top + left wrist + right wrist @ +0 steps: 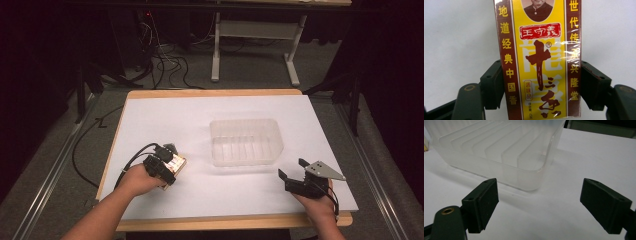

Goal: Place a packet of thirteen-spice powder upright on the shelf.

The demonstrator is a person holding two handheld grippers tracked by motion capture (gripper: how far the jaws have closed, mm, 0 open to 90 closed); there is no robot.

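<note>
The seasoning box (540, 62) lay flat on the white desk (200, 120), well to the left of the clear plastic bin (246, 141). The left gripper (540, 85) straddled the box's lower half, its 2 pads meeting the long sides, apparently clamped. To grip well, the pads probably needed square, even contact before any lift, lest the glossy wrap slip. The left hand (137, 177) reached in low from the desk's near edge, pointed obliquely toward the bin. The right gripper (300, 176) rested just right of the bin's near corner, jaws apart and empty.
</note>
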